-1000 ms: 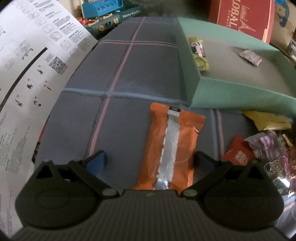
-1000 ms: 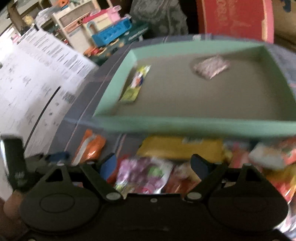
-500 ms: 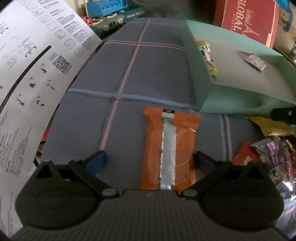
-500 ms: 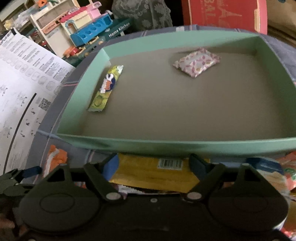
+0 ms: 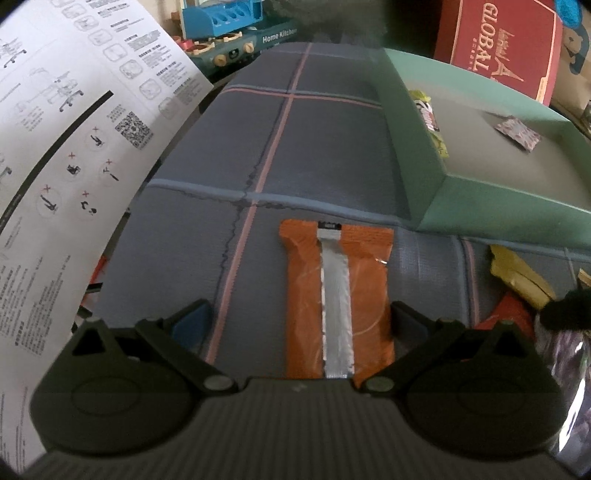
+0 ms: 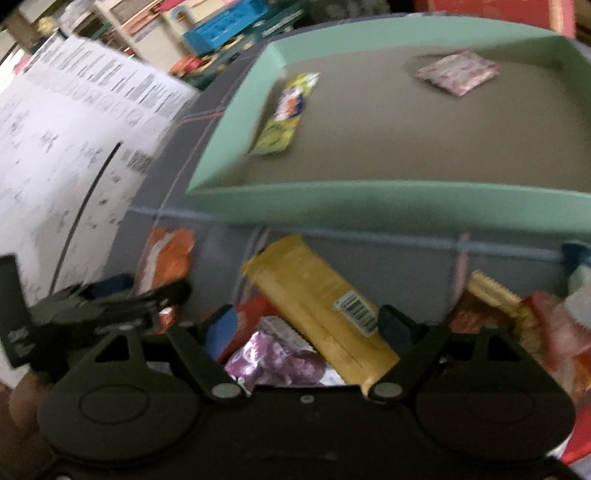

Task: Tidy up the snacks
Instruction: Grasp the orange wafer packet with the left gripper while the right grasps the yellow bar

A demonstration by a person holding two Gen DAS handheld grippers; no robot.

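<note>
An orange snack packet (image 5: 338, 295) with a silver seam lies flat on the grey checked cloth, between the fingers of my open left gripper (image 5: 299, 321). It also shows in the right wrist view (image 6: 168, 258). My open right gripper (image 6: 308, 326) hovers over a yellow packet (image 6: 317, 299) and a purple packet (image 6: 280, 360) in a pile of snacks. The green tray (image 6: 369, 203) beyond holds a yellow-green bar (image 6: 284, 114) and a pink patterned packet (image 6: 456, 72).
A large white instruction sheet (image 5: 55, 147) covers the left side. A red box (image 5: 495, 40) and toy kitchen sets (image 5: 225, 26) stand behind the cloth. More red and orange snacks (image 6: 517, 317) lie at the right. The left gripper shows in the right wrist view (image 6: 92, 306).
The left gripper shifted slightly, so the orange packet sits straighter between its fingers. The right gripper pulled back from the tray edge and now hangs over the snack pile.
</note>
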